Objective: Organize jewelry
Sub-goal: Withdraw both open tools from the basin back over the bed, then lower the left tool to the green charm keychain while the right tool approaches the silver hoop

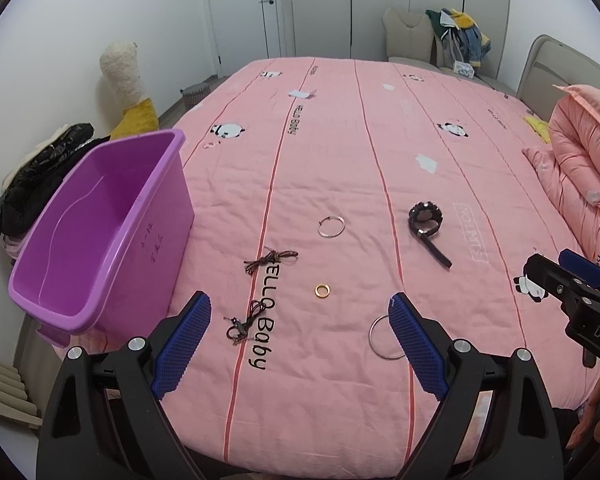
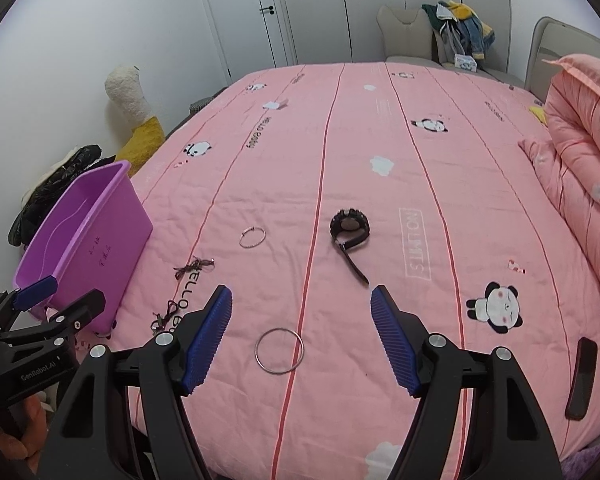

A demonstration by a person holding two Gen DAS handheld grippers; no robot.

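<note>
Jewelry lies on a pink bedspread (image 1: 340, 160). A black watch (image 1: 426, 220) (image 2: 350, 226) lies mid-right. A thin silver hoop (image 1: 331, 227) (image 2: 252, 237), a small gold ring (image 1: 323, 290), two dark cord pieces (image 1: 270, 260) (image 1: 244, 322) and a large silver bangle (image 1: 380, 338) (image 2: 279, 350) lie nearer. An empty purple bin (image 1: 100, 232) (image 2: 84, 236) stands at the left. My left gripper (image 1: 300, 316) is open and empty above the near edge. My right gripper (image 2: 302, 308) is open and empty, above the bangle.
A folded pink quilt (image 1: 584, 152) is piled at the right. A dark phone (image 2: 582, 378) lies at the bed's near right. A plush toy (image 1: 126, 88) and dark clothes (image 1: 40, 176) sit by the left wall. A chair with clothes (image 1: 456, 36) stands behind the bed.
</note>
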